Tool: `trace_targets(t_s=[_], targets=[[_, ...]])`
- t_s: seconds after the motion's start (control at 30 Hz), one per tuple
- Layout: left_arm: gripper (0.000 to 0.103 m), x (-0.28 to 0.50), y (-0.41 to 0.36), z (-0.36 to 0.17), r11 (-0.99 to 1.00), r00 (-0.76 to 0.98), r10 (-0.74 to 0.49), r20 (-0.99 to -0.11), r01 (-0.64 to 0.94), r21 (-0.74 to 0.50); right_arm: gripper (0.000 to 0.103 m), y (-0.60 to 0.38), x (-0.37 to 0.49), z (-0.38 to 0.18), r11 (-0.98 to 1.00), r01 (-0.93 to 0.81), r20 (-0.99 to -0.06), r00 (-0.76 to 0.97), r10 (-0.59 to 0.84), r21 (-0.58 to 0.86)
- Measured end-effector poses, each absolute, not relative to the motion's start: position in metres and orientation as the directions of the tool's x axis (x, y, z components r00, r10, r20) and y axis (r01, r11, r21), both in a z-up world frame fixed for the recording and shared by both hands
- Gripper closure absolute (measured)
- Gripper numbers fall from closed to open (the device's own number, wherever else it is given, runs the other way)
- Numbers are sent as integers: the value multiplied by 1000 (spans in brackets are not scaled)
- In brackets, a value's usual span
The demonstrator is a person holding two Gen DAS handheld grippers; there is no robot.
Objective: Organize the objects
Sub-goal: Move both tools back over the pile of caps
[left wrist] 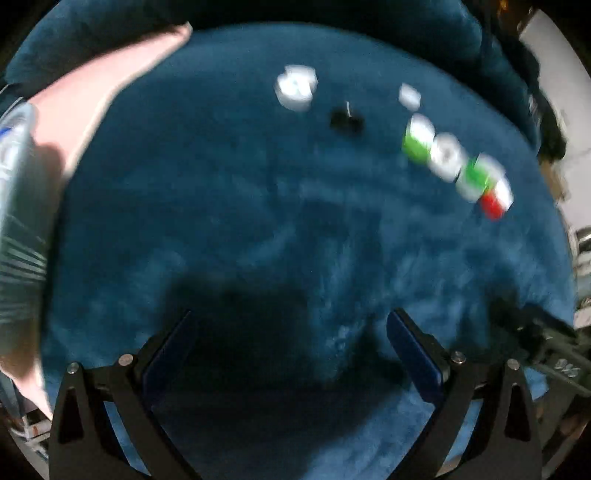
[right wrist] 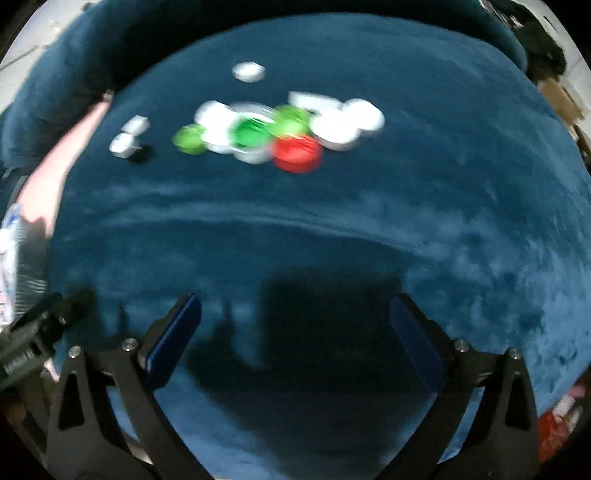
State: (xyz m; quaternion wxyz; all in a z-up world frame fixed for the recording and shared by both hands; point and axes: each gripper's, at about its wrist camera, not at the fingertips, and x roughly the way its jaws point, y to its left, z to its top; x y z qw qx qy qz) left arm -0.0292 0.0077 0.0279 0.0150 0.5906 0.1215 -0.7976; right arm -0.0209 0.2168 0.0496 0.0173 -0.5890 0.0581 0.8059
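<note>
Both views are blurred by motion. Several small round lids or containers lie far ahead on a dark blue plush surface [left wrist: 258,206]: white, green [right wrist: 249,133] and a red one [right wrist: 297,153] in a cluster, with small white pieces [right wrist: 123,144] to its left. The left wrist view shows them as a row, green-and-white [left wrist: 417,142] down to red [left wrist: 495,205], plus a white piece [left wrist: 295,88] and a small black object [left wrist: 345,120]. My left gripper [left wrist: 291,345] is open and holds nothing. My right gripper [right wrist: 295,330] is open too, over bare fabric.
A pink sleeve [left wrist: 99,92] with a clear plastic bottle [left wrist: 16,206] reaches in from the left. The other gripper's black body shows at the right edge [left wrist: 546,343] and at the left edge [right wrist: 33,339]. Dark blue cushions rise behind the surface [right wrist: 369,29].
</note>
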Motion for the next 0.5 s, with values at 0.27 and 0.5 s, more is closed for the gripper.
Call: trace_targets(t_s=[0.27, 0.5], targets=[[0, -24, 24, 9, -985, -325, 47, -945, 144, -98, 0, 223, -29, 17, -989, -123, -961, -271, -50, 86], [0, -21, 28, 8, -987, -323, 32, -946, 141, -81, 0, 214, -41, 13, -993, -117, -965, -263, 6, 26]])
